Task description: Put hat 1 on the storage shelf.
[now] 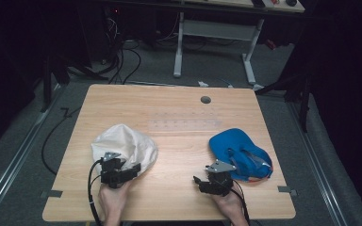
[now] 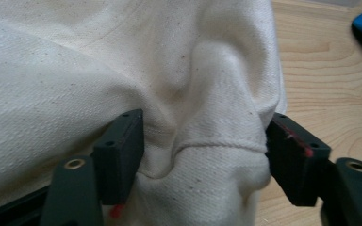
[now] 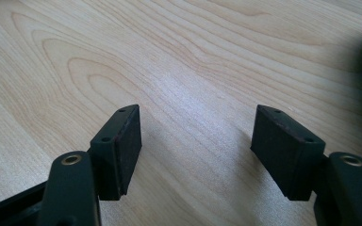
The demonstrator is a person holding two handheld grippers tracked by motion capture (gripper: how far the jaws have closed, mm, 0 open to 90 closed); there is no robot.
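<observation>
Left gripper view: left gripper jaws spread around bunched fold of cream cap at table's left. Soft, light cloth; seamed edge offers firmest hold. Right gripper apart, empty.

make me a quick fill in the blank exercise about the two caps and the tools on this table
1. The cap nearest the left tool is ____ in colour.
2. The blue cap lies on the table's ____ side.
3. Between its jaws, the right tool holds ____.
4. The left tool's jaws sit around a fold of the ____ cap.

Missing words: white; right; nothing; white
</observation>
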